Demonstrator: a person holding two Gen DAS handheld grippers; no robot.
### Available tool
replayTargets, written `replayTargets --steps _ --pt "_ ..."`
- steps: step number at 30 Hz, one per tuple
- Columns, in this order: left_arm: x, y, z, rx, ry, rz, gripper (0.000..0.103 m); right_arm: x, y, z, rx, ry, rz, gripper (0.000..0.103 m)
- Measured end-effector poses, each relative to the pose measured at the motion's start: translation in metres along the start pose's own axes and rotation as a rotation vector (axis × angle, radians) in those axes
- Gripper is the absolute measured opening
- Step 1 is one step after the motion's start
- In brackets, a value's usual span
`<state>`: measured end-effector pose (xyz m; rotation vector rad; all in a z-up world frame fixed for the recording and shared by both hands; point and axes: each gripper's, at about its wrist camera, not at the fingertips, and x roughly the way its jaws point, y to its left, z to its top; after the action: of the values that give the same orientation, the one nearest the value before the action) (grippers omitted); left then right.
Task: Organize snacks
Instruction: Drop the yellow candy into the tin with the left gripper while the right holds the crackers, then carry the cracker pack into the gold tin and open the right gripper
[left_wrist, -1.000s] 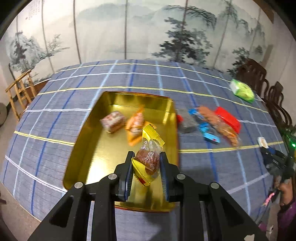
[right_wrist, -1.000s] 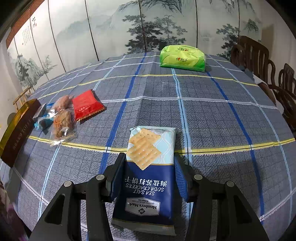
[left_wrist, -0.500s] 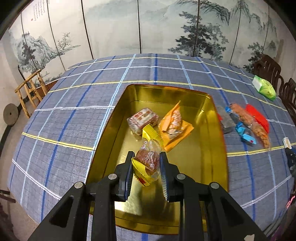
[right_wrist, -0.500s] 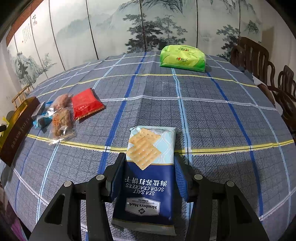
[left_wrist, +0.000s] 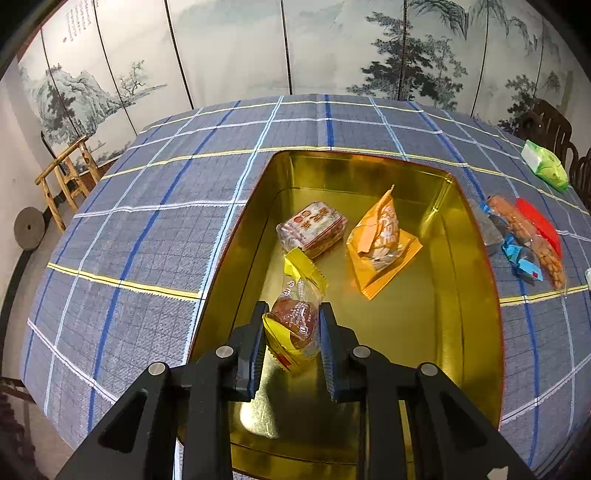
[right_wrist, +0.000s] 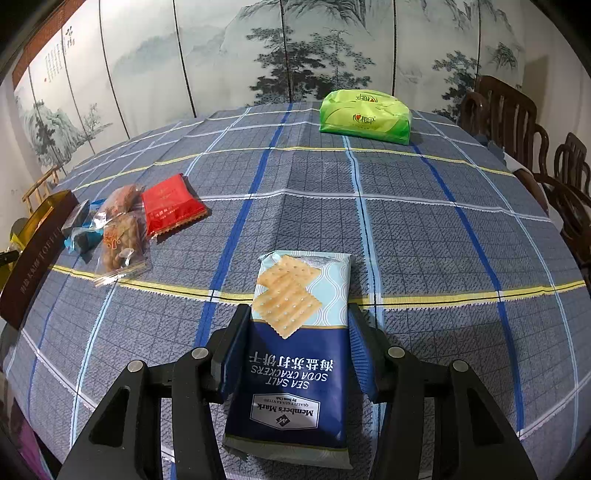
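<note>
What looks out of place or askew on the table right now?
Nothing spilled or damaged. The orange snack packet in the gold tin stands tilted on edge, and several snacks, including the red packet, lie outside it.

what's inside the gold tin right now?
Two packets lie in the gold tin: a pinkish wrapped snack and an orange packet. The near floor is hidden by the left gripper.

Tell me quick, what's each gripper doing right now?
Left gripper: closed on a yellow snack, over the gold tin.
Right gripper: closed on the cracker pack.
</note>
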<state>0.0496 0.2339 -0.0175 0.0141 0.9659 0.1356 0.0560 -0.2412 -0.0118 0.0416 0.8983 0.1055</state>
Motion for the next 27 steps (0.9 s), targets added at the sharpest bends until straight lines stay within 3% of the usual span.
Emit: replayTargets --steps 10,16,19,24,27 --pt "0.007 0.005 -0.002 -0.009 0.019 0.023 0.024 0.001 0.001 0.001 -0.003 0.002 -0.003 0.052" --pt "-0.003 0.002 -0.001 0.013 -0.020 0.045 0.028 0.001 0.002 0.001 -0.003 0.003 -0.004 0.052" --pt "-0.014 0.003 -0.001 0.008 -0.041 0.044 0.030 0.001 0.003 0.001 -0.004 0.006 -0.006 0.052" --pt "-0.048 0.001 -0.010 -0.033 -0.102 0.008 0.043 -0.003 -0.002 -0.003 0.016 0.026 -0.006 0.051" --pt "-0.067 -0.005 -0.020 -0.044 -0.126 -0.025 0.044 -0.007 -0.007 -0.007 0.046 0.034 0.000 0.051"
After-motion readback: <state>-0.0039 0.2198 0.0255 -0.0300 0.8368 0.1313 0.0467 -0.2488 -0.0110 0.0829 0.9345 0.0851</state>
